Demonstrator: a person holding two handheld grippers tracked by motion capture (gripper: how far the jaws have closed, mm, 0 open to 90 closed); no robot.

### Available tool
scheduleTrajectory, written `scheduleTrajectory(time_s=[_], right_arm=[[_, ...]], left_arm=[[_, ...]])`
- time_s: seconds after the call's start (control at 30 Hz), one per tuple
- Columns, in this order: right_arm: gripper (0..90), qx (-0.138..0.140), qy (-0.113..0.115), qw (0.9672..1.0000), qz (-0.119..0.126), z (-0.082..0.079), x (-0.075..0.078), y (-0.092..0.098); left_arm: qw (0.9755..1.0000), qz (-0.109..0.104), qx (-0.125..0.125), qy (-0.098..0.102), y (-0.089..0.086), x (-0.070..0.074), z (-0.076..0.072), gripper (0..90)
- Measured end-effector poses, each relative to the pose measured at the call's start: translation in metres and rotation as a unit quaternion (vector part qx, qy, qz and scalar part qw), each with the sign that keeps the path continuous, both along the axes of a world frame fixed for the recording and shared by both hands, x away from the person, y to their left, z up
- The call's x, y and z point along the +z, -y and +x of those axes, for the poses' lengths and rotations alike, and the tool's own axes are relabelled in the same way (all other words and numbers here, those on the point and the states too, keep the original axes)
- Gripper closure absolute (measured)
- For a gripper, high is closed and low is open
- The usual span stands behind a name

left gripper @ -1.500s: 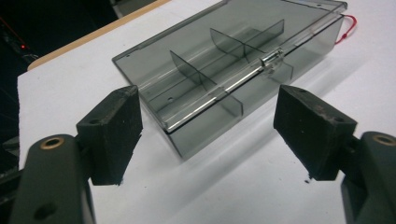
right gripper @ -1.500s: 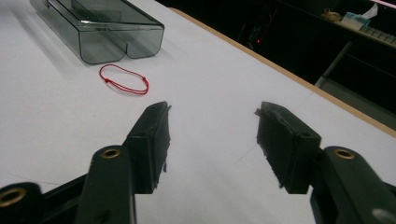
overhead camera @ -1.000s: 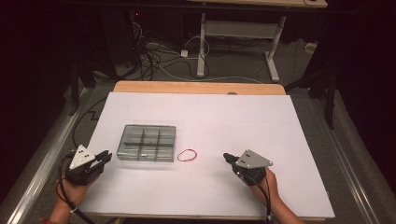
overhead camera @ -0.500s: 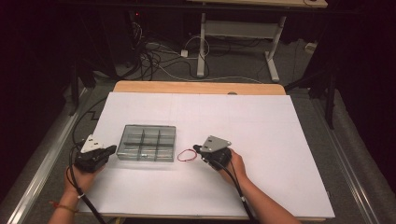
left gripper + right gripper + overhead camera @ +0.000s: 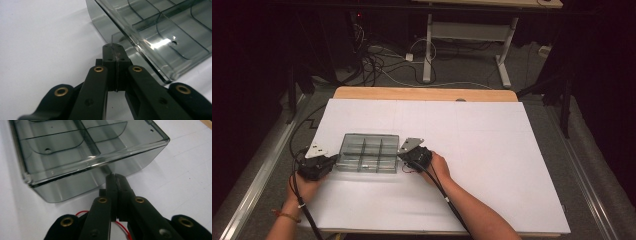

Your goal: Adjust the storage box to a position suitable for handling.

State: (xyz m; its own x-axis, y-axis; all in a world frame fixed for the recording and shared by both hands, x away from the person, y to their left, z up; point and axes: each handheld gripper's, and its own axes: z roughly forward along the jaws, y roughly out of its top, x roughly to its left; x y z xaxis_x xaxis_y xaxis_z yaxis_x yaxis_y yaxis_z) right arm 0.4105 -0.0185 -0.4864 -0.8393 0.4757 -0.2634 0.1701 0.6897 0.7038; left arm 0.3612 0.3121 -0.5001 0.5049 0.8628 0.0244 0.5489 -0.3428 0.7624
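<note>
Compartment box (image 5: 368, 153), a smoky clear plastic case with dividers under a closed lid, is what both grippers have gathered around. In the left gripper view, the left gripper (image 5: 115, 48) has its jaws pressed together, and a small clear tab (image 5: 111, 39) standing out from the box's end wall rises right at their tips; whether the tab is pinched or only touched is hard to tell, though the jaws have just been closing there. In the right gripper view, the right gripper (image 5: 115, 177) is likewise pressed together with nothing seen between the jaws, its tips against or just short of the box's opposite end wall, close under the lid's seam (image 5: 82, 161). A thin red rubber band (image 5: 120, 225) lies on the table beneath that gripper, partly hidden by the jaws.

From the high view, the box sits on the white table (image 5: 492, 150) toward its near left part, flanked by the two grippers, one at each short end, with the person's hands behind them.

The step in hand looks like bracing the box from both ends, probably to unlatch or lift the lid. The next move likely calls for one gripper to steady the base while the other works the tab or the lid's edge upward, gently enough that the light case does not slide or tip on the smooth surface.
</note>
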Motion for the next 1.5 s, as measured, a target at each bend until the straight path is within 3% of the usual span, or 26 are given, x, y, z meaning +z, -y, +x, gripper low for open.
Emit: scheduleTrajectory(time_s=[0.17, 0.23, 0.6, 0.7, 0.87, 0.93, 1.1, 1.27, 1.4, 1.43, 1.5], right_arm=[[90.0, -0.015, -0.001, 0.9998, -0.011, 0.006, 0.001, -0.006], [90.0, -0.013, 0.009, 0.9998, -0.013, 0.009, 0.001, -0.008], [90.0, -0.033, 0.003, 0.9994, -0.01, 0.02, 0.003, -0.011], [90.0, -0.049, 0.004, 0.9986, -0.017, 0.028, 0.003, -0.01], [90.0, -0.073, -0.002, 0.9973, -0.004, 0.038, 0.002, -0.002], [90.0, -0.081, -0.001, 0.9967, 0.003, 0.044, 0.002, 0.003], [90.0, -0.099, -0.008, 0.995, 0.004, 0.052, 0.003, 0.016], [90.0, -0.121, -0.007, 0.9927, 0.003, 0.055, 0.004, 0.031], [90.0, -0.147, 0.003, 0.9892, 0.0, 0.057, 0.005, 0.056], [90.0, -0.152, 0.001, 0.9884, 0.005, 0.058, 0.006, 0.06], [90.0, -0.158, -0.002, 0.9874, 0.011, 0.057, 0.007, 0.067]], left_arm=[[0.9999, 0.0, 0.017, 0.002, 0.001, 0.0, 0.004, 87.4], [0.9998, -0.003, 0.022, 0.001, 0.001, -0.001, 0.005, 87.4], [0.9987, -0.014, 0.048, 0.004, 0.006, 0.007, 0.021, 87.5], [0.9984, -0.009, 0.056, 0.004, 0.014, 0.008, 0.032, 87.6], [0.9983, -0.013, 0.057, 0.006, 0.024, 0.008, 0.04, 87.5], [0.9985, -0.005, 0.055, 0.007, 0.03, 0.008, 0.044, 87.6], [0.9988, -0.01, 0.046, 0.015, 0.044, 0.017, 0.055, 87.6], [0.9988, -0.03, 0.03, 0.026, 0.062, 0.025, 0.061, 87.6], [0.9997, 0.021, 0.01, 0.011, 0.09, 0.017, 0.069, 87.5], [0.9994, 0.029, 0.01, 0.016, 0.094, 0.014, 0.07, 87.5], [0.9998, 0.015, 0.001, 0.016, 0.098, 0.013, 0.071, 87.5]])
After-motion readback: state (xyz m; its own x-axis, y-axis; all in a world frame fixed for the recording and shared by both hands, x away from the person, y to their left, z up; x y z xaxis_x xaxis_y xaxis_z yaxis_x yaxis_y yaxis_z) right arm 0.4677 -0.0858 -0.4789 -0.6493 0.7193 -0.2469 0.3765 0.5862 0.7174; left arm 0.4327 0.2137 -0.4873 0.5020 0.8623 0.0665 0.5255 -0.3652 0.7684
